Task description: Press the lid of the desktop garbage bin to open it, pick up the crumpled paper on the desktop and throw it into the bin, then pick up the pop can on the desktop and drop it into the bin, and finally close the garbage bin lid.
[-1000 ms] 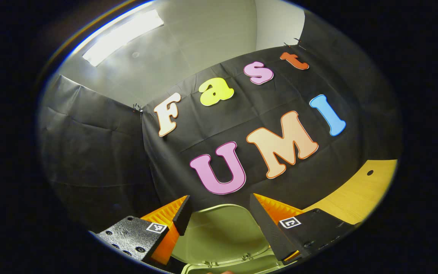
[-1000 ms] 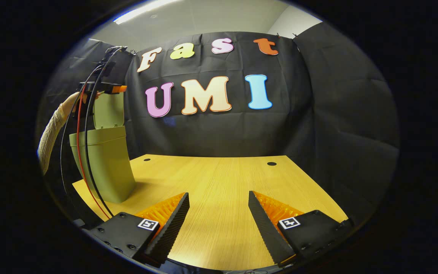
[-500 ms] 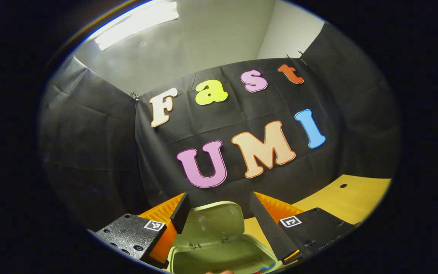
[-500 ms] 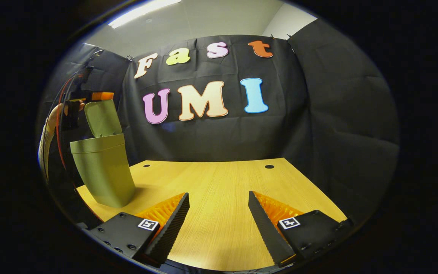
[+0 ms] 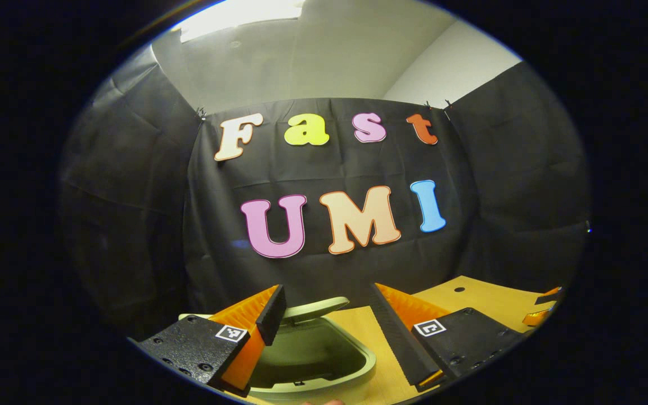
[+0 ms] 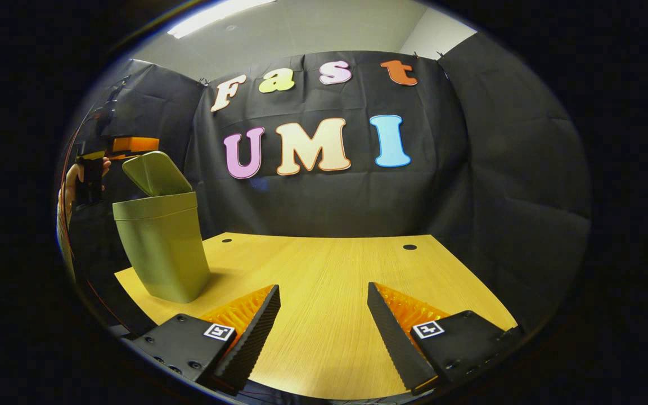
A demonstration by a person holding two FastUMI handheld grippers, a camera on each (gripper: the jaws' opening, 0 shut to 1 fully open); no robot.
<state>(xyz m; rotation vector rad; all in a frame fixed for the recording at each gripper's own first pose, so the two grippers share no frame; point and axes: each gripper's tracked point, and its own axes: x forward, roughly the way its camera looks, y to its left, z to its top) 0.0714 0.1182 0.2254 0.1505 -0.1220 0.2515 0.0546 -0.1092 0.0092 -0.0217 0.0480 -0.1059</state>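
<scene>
Each gripper carries two wedge-shaped fingers with ribbed inner faces and ridged, saw-toothed edges. The left gripper (image 5: 327, 298) has its fingers mounted on black, grainy, speckled blocks; the left-hand block (image 5: 189, 349) shows several round screw holes along its lower edge. A small square black-and-white marker (image 5: 231, 333) sits on top of each block.

The right gripper (image 6: 324, 295) is built the same way: textured black blocks, a row of screw holes (image 6: 180, 365) on the left-hand one, and a square marker (image 6: 428, 329) on each.

In the right gripper view the left gripper appears farther off with a boxy body, gripped by a hand (image 6: 71, 183); thin cables (image 6: 64, 247) hang below it.
</scene>
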